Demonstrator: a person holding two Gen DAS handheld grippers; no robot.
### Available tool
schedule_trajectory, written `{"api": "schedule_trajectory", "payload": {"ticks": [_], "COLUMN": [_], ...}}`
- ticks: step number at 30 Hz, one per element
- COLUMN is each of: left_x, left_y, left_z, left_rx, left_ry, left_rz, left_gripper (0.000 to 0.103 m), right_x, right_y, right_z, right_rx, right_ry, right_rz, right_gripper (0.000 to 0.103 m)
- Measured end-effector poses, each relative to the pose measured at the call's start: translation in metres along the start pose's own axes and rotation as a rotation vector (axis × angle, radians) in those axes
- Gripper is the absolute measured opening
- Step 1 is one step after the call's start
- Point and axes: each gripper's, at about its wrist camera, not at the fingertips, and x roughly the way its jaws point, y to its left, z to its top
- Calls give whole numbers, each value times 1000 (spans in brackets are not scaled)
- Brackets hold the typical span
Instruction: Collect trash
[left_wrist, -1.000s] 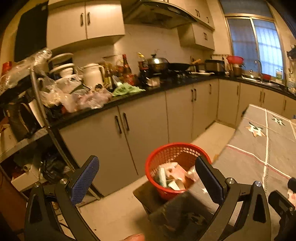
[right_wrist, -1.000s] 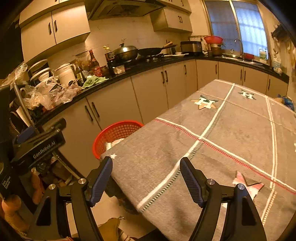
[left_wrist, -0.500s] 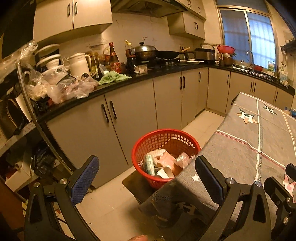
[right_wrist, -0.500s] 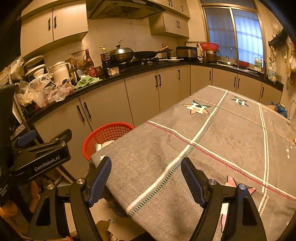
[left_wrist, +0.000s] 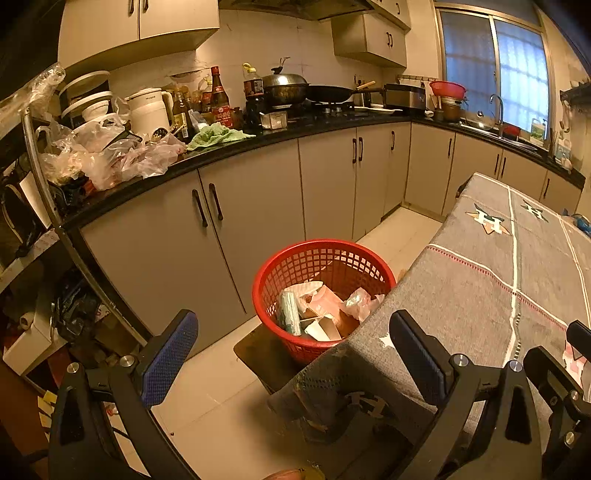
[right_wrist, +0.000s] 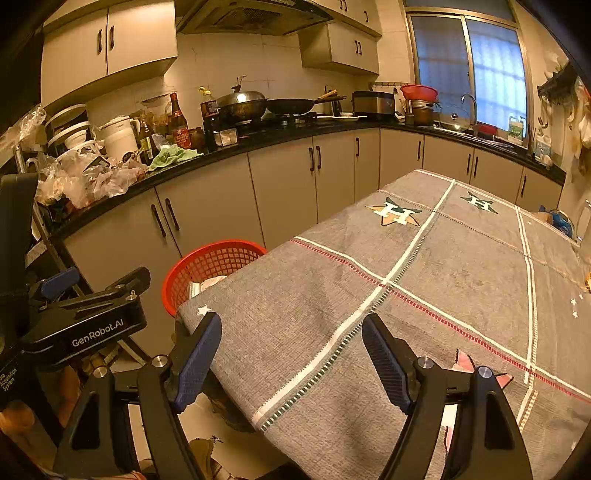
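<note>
Over the last second my left hand-held gripper (left_wrist: 291, 358) has tipped downward, so the red basket (left_wrist: 295, 264) now sits higher and fuller in its view, on the floor against the corner of the desk (left_wrist: 480, 295). The trash (left_wrist: 321, 310) lies inside it: wrappers, a carton, crumpled paper. Both left jaws stand apart with nothing between them. My right hand-held gripper (right_wrist: 291, 358) has hardly moved; its jaws are wide and empty above the grey cloth. I judge the collecting largely done.
</note>
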Motion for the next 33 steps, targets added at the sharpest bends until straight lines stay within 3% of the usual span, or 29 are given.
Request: {"api": "schedule_trajectory", "payload": {"ticks": [33], "left_x": [5], "left_y": [0], "left_z": [-6], "left_rx": [-10], "left_ry": [39], "left_rz": [-31], "left_gripper": [103], "right_x": [5], "right_y": [0], "right_z": [-4], "right_rx": [-4], "right_ry": [6], "right_rz": [-3], "right_gripper": [83]}}
